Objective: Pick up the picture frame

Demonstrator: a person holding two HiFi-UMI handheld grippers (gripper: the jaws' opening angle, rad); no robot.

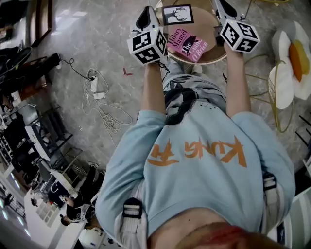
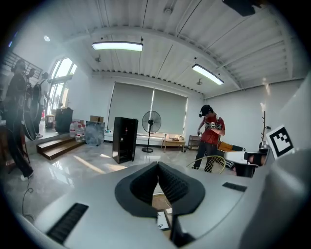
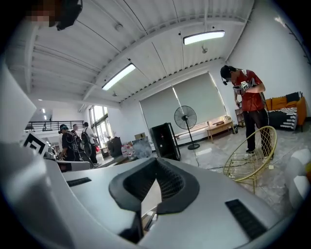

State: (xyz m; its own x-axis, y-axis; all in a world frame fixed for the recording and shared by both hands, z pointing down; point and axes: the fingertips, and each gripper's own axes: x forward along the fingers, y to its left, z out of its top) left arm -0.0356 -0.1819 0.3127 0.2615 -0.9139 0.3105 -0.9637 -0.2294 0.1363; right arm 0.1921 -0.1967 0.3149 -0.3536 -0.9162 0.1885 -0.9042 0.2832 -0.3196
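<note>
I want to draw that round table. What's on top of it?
A black picture frame and a pink book are on the round table. The left hand-held gripper and right hand-held gripper cover its side edges, so anything there is hidden.

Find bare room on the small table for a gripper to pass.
Table: bare wood only right of the frame, past the book, toward the right gripper. Frame and book crowd the middle. Floor between left gripper and cables is bare too.
</note>
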